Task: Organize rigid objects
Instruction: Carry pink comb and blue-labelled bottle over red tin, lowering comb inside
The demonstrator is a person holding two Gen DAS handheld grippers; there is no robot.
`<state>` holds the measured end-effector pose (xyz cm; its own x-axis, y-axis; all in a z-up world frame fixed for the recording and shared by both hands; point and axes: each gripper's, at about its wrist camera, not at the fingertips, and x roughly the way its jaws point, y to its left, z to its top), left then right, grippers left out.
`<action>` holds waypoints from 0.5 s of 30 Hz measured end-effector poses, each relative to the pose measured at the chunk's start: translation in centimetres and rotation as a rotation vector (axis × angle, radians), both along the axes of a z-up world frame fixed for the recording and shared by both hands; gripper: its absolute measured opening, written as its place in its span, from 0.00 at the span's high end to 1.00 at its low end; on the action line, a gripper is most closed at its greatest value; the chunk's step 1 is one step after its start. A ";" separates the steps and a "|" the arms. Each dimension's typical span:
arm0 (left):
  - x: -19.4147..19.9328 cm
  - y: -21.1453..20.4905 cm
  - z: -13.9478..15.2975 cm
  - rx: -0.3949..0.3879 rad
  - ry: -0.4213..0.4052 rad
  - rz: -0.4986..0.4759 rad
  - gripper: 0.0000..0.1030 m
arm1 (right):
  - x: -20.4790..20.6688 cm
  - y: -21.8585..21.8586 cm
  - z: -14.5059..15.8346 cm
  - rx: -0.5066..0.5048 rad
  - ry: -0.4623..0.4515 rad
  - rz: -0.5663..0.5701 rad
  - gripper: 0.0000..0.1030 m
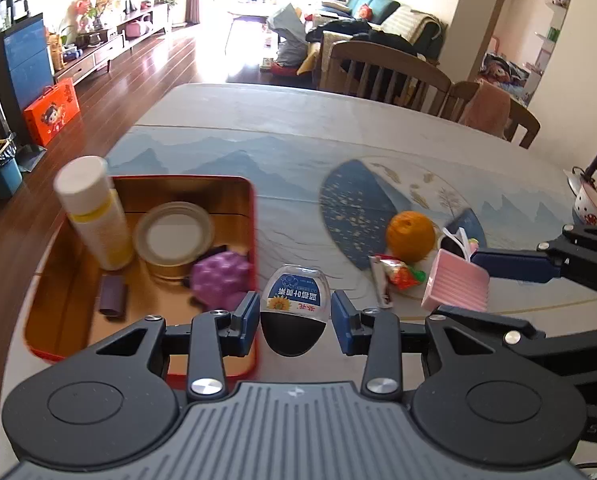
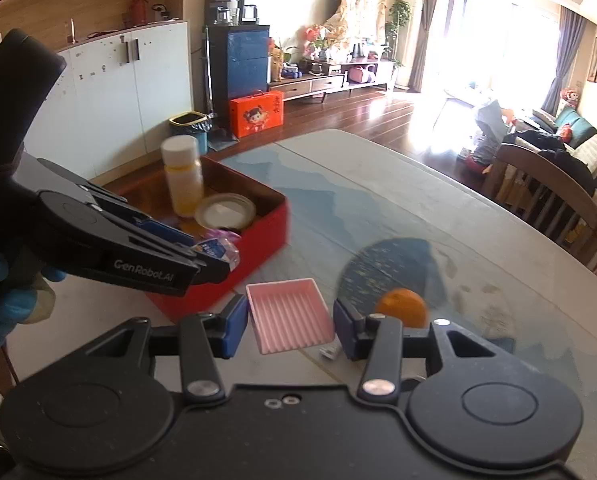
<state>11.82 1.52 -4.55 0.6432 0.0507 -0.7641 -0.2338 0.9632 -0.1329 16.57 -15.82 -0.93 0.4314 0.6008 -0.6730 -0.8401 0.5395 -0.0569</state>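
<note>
One red tin (image 1: 250,216) on the left holds one white bottle (image 1: 94,216), one round jar (image 1: 174,236), one purple ball (image 1: 222,280) and one small purple tube (image 1: 112,290), with one orange (image 1: 410,236) at the far right.

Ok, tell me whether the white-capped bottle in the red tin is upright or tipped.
Upright. The white-capped bottle stands on its base in the red tin, cap uppermost, beside the round lid; the right wrist view shows it standing too.
</note>
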 end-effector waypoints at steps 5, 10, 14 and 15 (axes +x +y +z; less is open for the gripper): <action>-1.1 2.7 0.1 -0.003 0.003 0.024 0.63 | -1.3 2.8 0.1 0.001 0.013 0.023 0.56; -2.0 5.3 -0.1 -0.003 0.011 0.037 0.63 | -2.2 5.5 -0.1 -0.006 0.028 0.035 0.56; -2.5 7.6 -0.3 0.001 0.021 0.048 0.63 | -2.7 7.8 -0.5 -0.016 0.045 0.029 0.56; -2.6 8.2 -0.3 0.002 0.024 0.051 0.63 | -2.7 8.2 -0.6 -0.017 0.053 0.027 0.56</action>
